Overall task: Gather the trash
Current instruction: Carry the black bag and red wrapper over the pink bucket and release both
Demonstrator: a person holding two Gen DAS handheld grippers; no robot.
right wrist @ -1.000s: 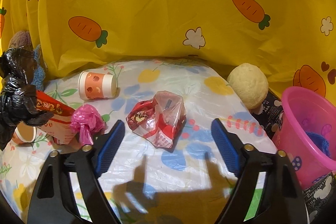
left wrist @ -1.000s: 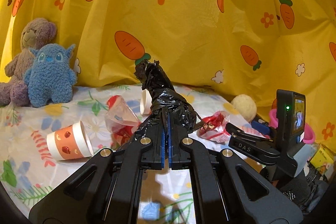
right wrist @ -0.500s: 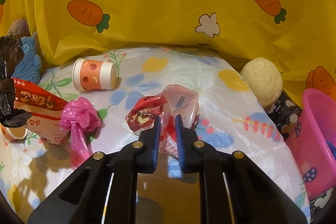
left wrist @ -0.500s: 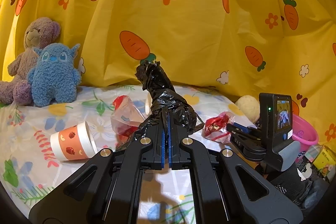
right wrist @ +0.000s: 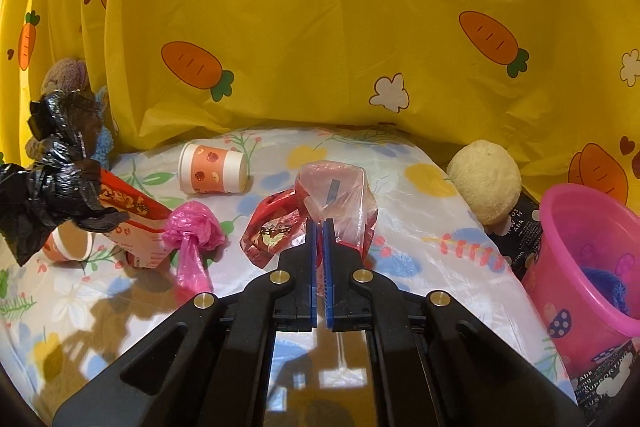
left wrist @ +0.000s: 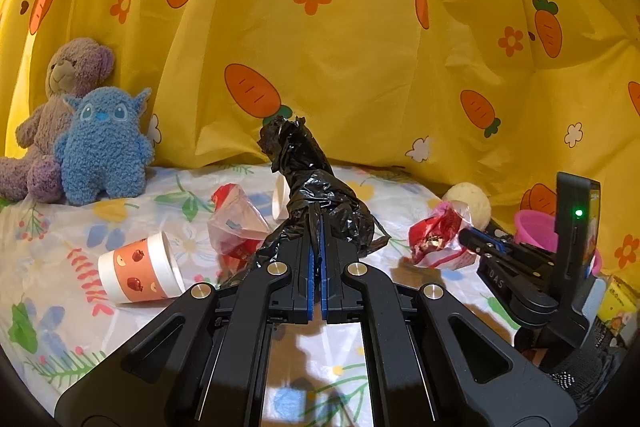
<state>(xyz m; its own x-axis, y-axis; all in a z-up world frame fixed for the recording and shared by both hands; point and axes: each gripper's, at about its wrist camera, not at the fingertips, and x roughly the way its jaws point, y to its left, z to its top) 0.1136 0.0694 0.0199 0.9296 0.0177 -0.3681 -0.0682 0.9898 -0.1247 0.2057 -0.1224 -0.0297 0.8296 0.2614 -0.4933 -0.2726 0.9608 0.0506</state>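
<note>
Closed now from a wide spread a second back — right gripper (right wrist: pixel 320 227) pinching the clear-and-red snack wrapper (right wrist: pixel 320 203), lifted slightly off the floral sheet (right wrist: pixel 440 223). Left gripper (left wrist: pixel 316 223) clamped on the crumpled black trash bag (left wrist: pixel 308 183), unmoved. Lying nearby on the sheet: paper cup (right wrist: pixel 212 169) on its side, knotted pink bag (right wrist: pixel 194 231) — pink bucket (right wrist: pixel 588 251) at right edge.
</note>
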